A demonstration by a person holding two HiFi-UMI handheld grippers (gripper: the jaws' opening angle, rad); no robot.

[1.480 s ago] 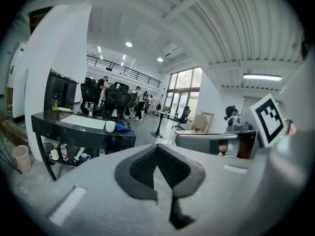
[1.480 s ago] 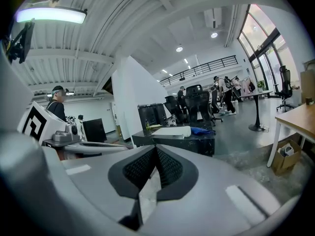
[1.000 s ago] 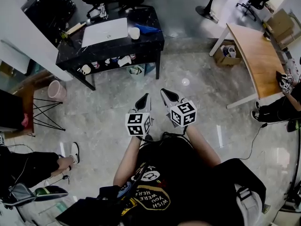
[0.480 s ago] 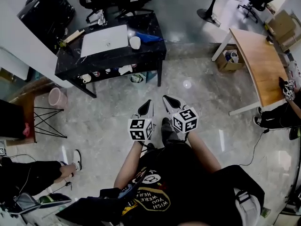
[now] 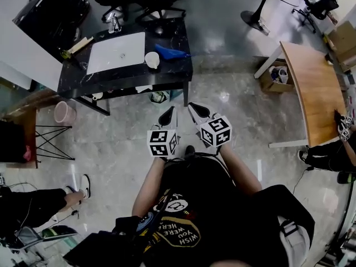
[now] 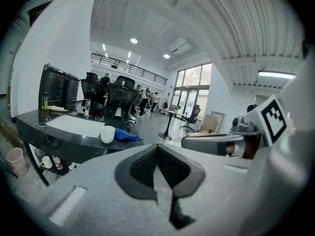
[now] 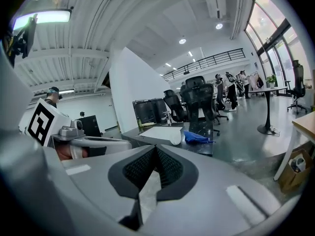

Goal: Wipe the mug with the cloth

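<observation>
A white mug [image 5: 151, 59] stands on a black table [image 5: 111, 77], with a blue cloth [image 5: 172, 52] lying just to its right. The left gripper view shows the mug [image 6: 107, 134] and cloth [image 6: 126, 135] some way ahead; the right gripper view shows the mug [image 7: 175, 138] and cloth [image 7: 198, 137] too. My left gripper [image 5: 168, 115] and right gripper [image 5: 196, 110] are held side by side over the floor, short of the table. Both are shut with nothing between the jaws.
A white mat [image 5: 115, 52] covers the table's left part, and small items sit on its lower shelf. Office chairs [image 5: 156, 7] stand behind it. A pink bin [image 5: 63, 113] is at the left, a wooden desk [image 5: 314, 88] at the right. People sit at both sides.
The person has walked toward the black table, so both grippers are now nearer to it. Both stay shut and empty.
</observation>
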